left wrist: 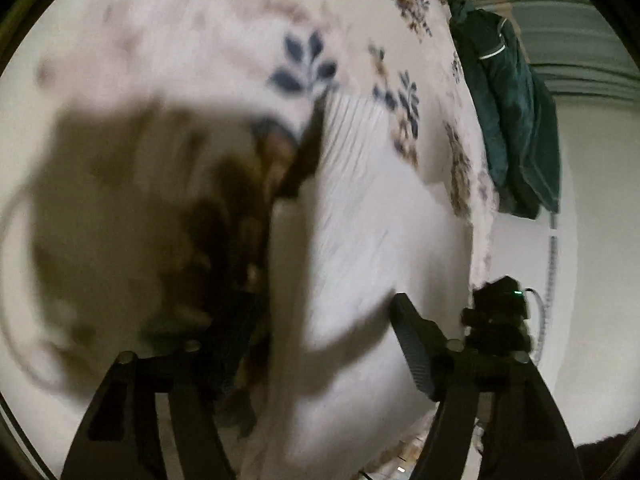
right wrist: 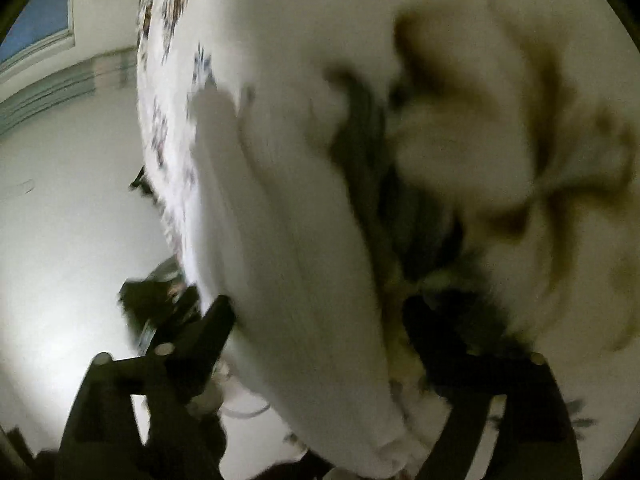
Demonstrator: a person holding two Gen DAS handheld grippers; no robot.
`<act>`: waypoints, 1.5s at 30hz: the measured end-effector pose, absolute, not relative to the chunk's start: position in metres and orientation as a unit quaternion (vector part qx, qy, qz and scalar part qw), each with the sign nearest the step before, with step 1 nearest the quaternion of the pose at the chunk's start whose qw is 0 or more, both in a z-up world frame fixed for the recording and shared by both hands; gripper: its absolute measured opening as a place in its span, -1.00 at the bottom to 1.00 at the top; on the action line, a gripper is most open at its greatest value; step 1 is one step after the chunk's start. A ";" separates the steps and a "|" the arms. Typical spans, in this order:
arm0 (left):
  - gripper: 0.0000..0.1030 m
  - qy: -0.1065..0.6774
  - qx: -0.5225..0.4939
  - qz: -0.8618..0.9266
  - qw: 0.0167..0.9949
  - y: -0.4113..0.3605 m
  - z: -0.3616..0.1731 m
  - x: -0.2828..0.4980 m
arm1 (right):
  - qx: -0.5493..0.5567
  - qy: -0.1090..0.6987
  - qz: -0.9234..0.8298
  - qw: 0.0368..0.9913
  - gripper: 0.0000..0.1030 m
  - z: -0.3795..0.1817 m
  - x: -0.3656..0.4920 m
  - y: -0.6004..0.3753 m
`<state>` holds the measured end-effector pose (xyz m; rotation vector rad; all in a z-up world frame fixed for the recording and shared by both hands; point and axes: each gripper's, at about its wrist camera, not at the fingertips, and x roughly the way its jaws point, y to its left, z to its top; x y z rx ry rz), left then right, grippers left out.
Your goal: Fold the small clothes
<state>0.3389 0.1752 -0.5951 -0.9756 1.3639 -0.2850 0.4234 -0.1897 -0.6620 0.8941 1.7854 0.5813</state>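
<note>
Both my grippers stood with fingers apart, clamped on nothing: the left gripper (left wrist: 320,344) and right gripper (right wrist: 320,332); the white garment (left wrist: 360,220) lay between them toward twelve o'clock on the floral bedspread (left wrist: 304,64); a dark jacket (left wrist: 516,120) hung at two o'clock.

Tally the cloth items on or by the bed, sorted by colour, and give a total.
White: 1, ribbed garment lying on the bed
Dark teal: 1, jacket-like garment hanging at the bed's far edge
White with blue and brown flowers: 1, bedspread
Total: 3
Blur hides whether the dark patch beside the white garment is cloth or shadow, so it is not counted.
</note>
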 end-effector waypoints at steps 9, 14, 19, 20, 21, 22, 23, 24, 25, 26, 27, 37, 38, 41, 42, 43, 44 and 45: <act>0.40 0.584 -0.477 -0.184 0.631 0.162 -0.614 0.340 | 0.375 0.747 0.285 0.469 1.00 -0.686 0.413 -0.156; -0.09 0.569 -0.475 -0.200 0.641 0.151 -0.604 0.343 | 0.365 0.742 0.288 0.483 0.19 -0.680 0.408 -0.140; -0.32 0.560 -0.452 -0.199 0.665 0.150 -0.574 0.353 | 0.354 0.727 0.270 0.523 -0.02 -0.652 0.405 -0.136; -0.32 0.560 -0.449 -0.201 0.667 0.149 -0.570 0.356 | 0.353 0.722 0.269 0.530 -0.04 -0.643 0.407 -0.135; -0.32 0.557 -0.447 -0.208 0.669 0.150 -0.559 0.363 | 0.353 0.715 0.270 0.539 -0.04 -0.630 0.410 -0.133; -0.32 0.554 -0.442 -0.209 0.674 0.152 -0.551 0.371 | 0.352 0.710 0.272 0.545 -0.05 -0.621 0.414 -0.132; -0.32 0.550 -0.440 -0.213 0.677 0.154 -0.543 0.379 | 0.352 0.703 0.273 0.554 -0.05 -0.611 0.420 -0.131; -0.32 0.547 -0.436 -0.217 0.681 0.158 -0.536 0.389 | 0.354 0.696 0.276 0.560 -0.05 -0.600 0.428 -0.129; -0.32 0.543 -0.430 -0.216 0.688 0.163 -0.528 0.400 | 0.356 0.688 0.281 0.567 -0.05 -0.588 0.439 -0.126; -0.32 0.538 -0.430 -0.219 0.691 0.168 -0.521 0.412 | 0.356 0.682 0.280 0.575 -0.05 -0.580 0.450 -0.124; -0.32 0.536 -0.428 -0.221 0.693 0.172 -0.517 0.422 | 0.357 0.674 0.283 0.581 -0.05 -0.569 0.469 -0.120; -0.31 0.490 -0.381 -0.223 0.752 0.219 -0.506 0.632 | 0.334 0.624 0.298 0.641 -0.05 -0.540 0.673 -0.078; -0.31 0.489 -0.377 -0.221 0.755 0.225 -0.509 0.649 | 0.331 0.622 0.299 0.643 -0.05 -0.545 0.695 -0.073; -0.31 0.490 -0.360 -0.216 0.764 0.232 -0.527 0.699 | 0.323 0.627 0.297 0.644 -0.05 -0.563 0.745 -0.062; -0.31 0.494 -0.355 -0.213 0.765 0.234 -0.535 0.711 | 0.320 0.632 0.294 0.642 -0.05 -0.574 0.763 -0.058; -0.31 0.500 -0.353 -0.210 0.762 0.237 -0.547 0.726 | 0.318 0.636 0.292 0.640 -0.05 -0.582 0.773 -0.056; -0.31 0.505 -0.352 -0.206 0.761 0.238 -0.556 0.733 | 0.317 0.642 0.289 0.636 -0.05 -0.592 0.784 -0.055; -0.31 0.510 -0.349 -0.205 0.759 0.238 -0.565 0.740 | 0.316 0.647 0.284 0.633 -0.05 -0.602 0.792 -0.055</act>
